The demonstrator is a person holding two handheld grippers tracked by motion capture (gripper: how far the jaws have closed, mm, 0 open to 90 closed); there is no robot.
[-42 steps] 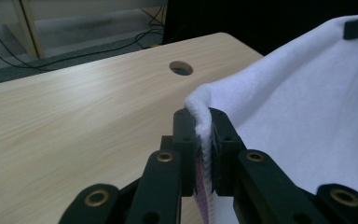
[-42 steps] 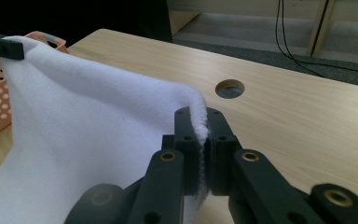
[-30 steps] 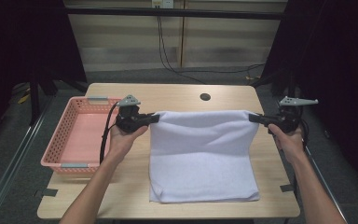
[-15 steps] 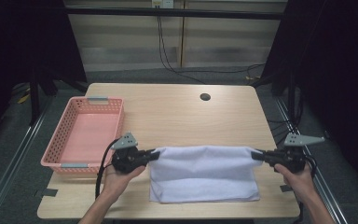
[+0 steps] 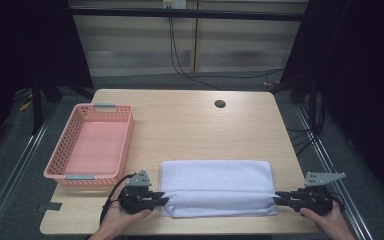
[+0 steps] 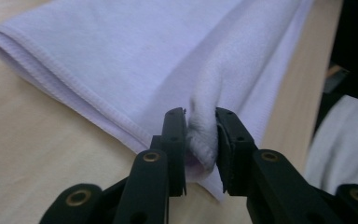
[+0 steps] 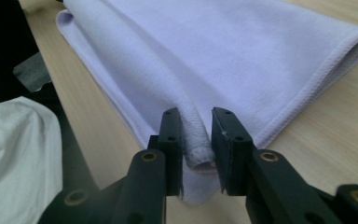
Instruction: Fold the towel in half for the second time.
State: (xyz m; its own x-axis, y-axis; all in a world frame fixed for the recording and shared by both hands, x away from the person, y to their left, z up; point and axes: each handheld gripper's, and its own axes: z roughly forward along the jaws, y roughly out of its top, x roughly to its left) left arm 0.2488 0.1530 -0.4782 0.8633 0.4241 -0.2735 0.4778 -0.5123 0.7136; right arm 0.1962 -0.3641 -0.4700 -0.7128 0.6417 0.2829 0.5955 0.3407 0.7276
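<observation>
A pale lilac towel lies folded in half along the near edge of the wooden table. My left gripper is at its near left corner and my right gripper at its near right corner, both low over the tabletop. In the left gripper view the jaws have just been opening, and the bunched corner of the towel sits loosely between them. In the right gripper view the jaws have just been opening too. The rolled edge of the towel lies between them with a gap on one side.
A pink plastic basket stands at the left of the table, nothing inside. A round cable hole sits near the far edge. The table's near edge is right behind both hands. Cables hang at the back.
Both grippers have carried the towel's far edge toward the near edge and down, folding it in half. The jaws stand wider apart than before.
</observation>
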